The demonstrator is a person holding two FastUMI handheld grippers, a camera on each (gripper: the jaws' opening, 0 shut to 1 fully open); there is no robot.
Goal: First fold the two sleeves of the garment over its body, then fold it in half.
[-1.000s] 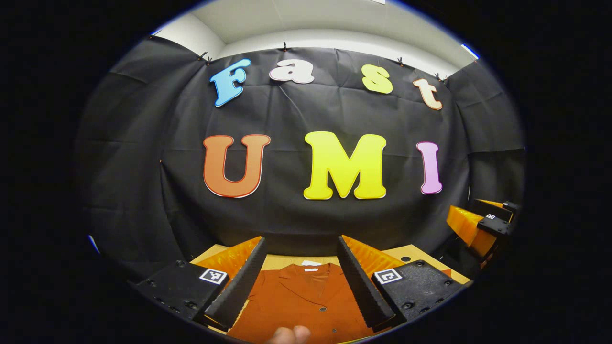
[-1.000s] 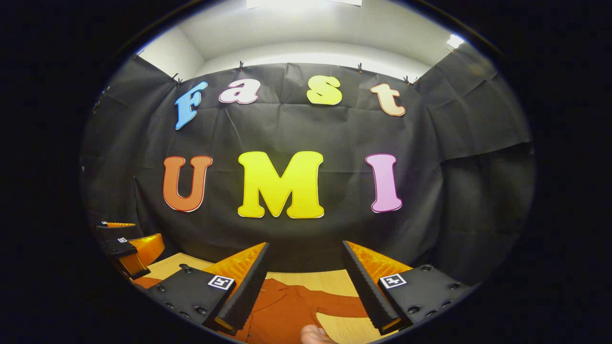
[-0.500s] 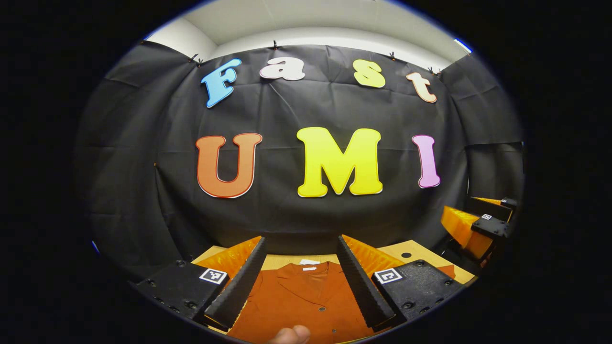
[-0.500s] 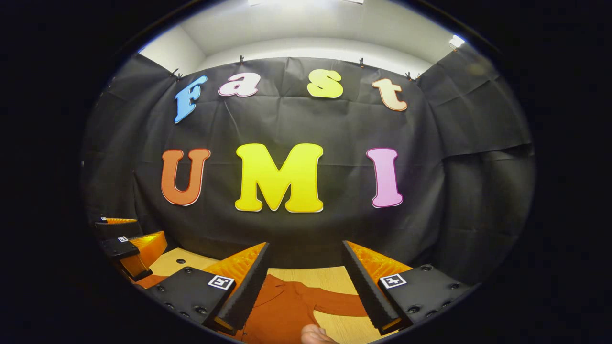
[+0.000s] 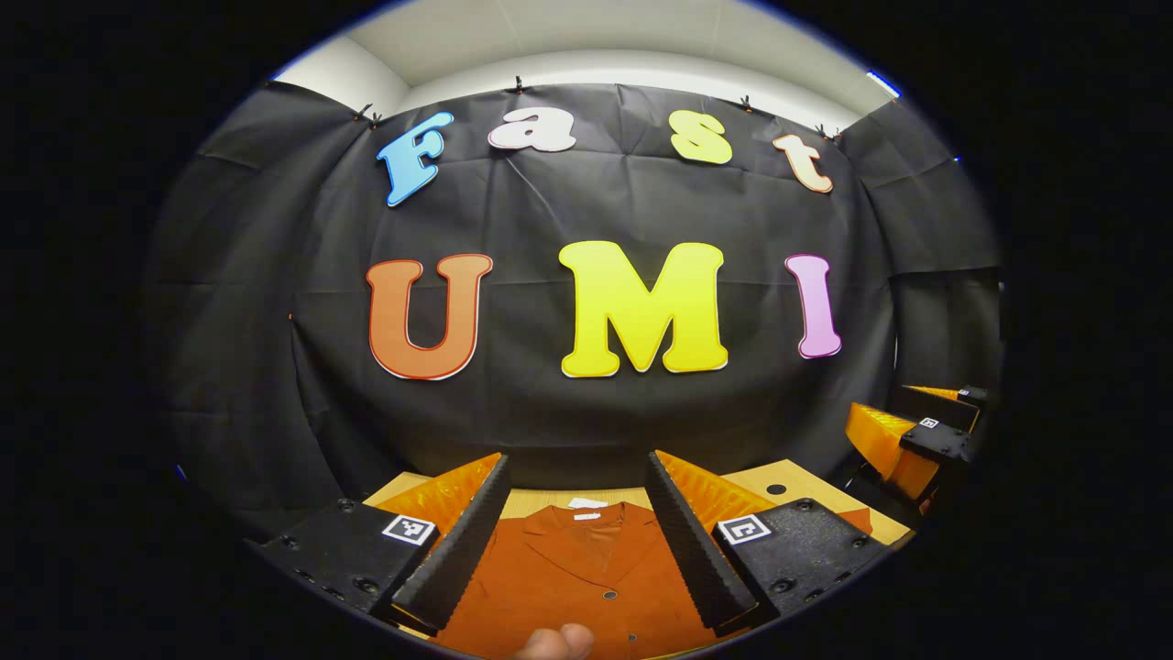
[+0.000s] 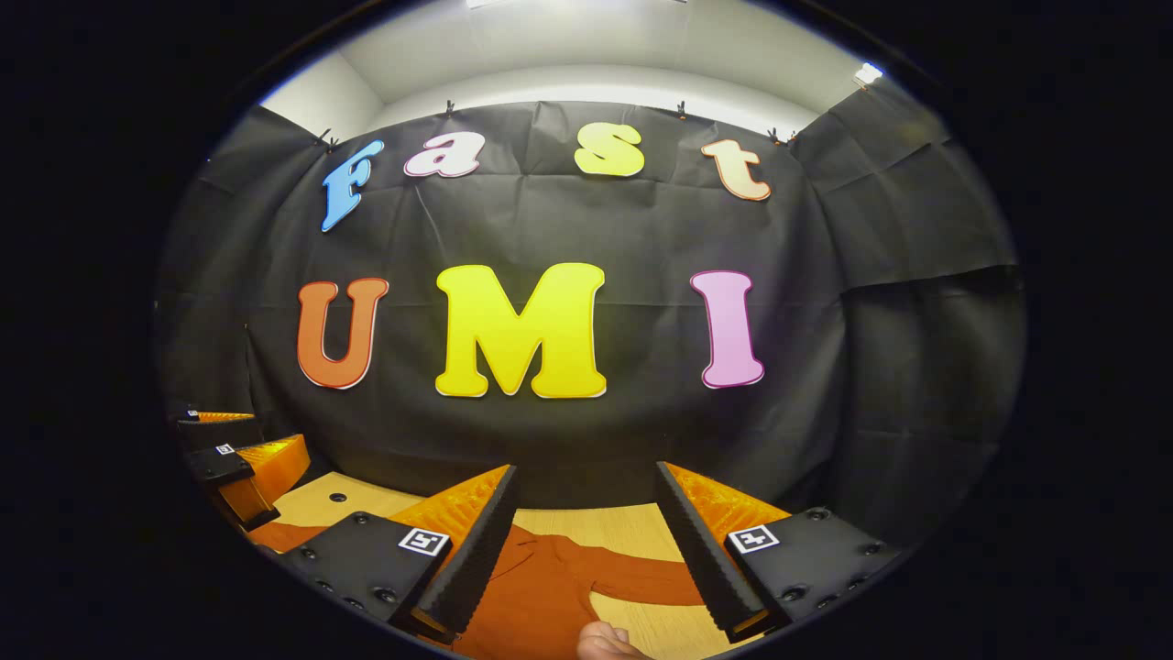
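**Left gripper view: both grippers hanging open over a flat, unfolded shirt**

Left gripper view is showing you holding the left gripper (image 5: 573, 541) up off the table (image 5: 783, 478), its fingers spread wide and gripping nothing. Between them, the rust-orange button-up shirt (image 5: 586, 587) is lying flat, collar at the far end and placket running toward you. You are probably keeping the tool raised to line up before reaching down.

In the right gripper view, the right gripper (image 6: 586, 545) is likewise standing wide and empty. Below it, the shirt's right sleeve (image 6: 641, 579) is stretching out to the right across the wooden tabletop, apart from the fingers and not yet folded over the body. The left gripper is also showing at the far left there, hanging near the shirt's other side.

Judging from the spread sleeve, you are looking at the very start: a sleeve fold is likely coming first. A fingertip (image 5: 554, 642) is peeking in at the near edge.
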